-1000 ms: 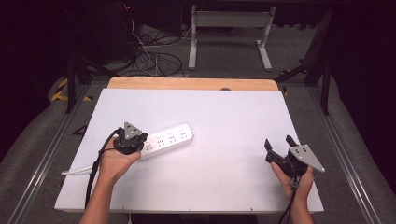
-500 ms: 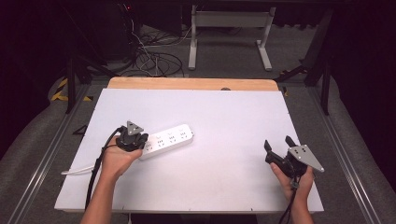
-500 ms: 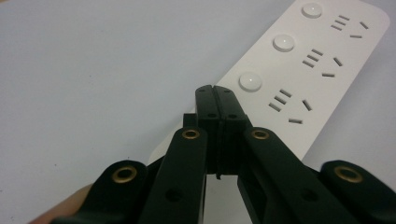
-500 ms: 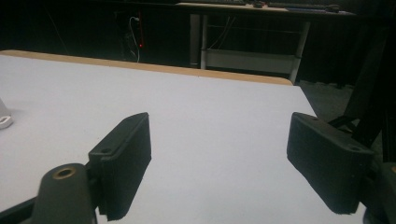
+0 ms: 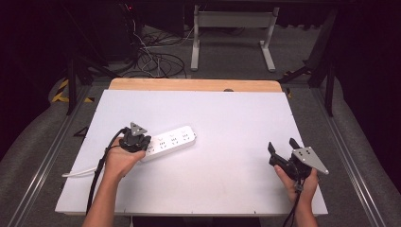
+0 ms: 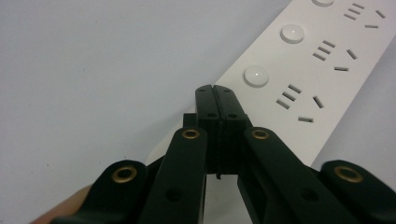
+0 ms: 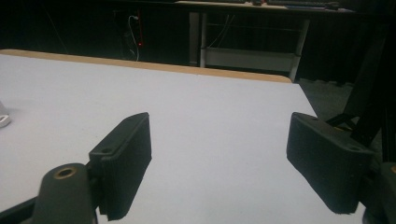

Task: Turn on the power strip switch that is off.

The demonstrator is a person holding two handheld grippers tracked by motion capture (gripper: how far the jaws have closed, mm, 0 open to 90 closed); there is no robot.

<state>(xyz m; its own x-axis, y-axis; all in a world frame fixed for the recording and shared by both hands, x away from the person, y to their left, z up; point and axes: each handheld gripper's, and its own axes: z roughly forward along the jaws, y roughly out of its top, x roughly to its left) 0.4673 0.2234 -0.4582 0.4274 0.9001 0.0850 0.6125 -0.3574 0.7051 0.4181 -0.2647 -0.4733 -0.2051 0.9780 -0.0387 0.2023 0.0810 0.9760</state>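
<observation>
White power strip (image 5: 170, 141) lies flat on the left half of the desk (image 5: 227, 118), angled, its cord trailing off toward the desk's left edge. Left tool (image 5: 137, 144) sits over the strip's near end, its jaws pressed together with nothing between them, tips just above the strip beside a round button (image 6: 256, 75). Right tool (image 5: 283, 146) hangs well apart near the desk's right edge, jaws spread wide and holding nothing.

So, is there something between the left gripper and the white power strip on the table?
Nothing visible stands between them. The left gripper, jaws shut together with nothing held, sits right over the near end of the white plastic power strip, by its round button.
</observation>
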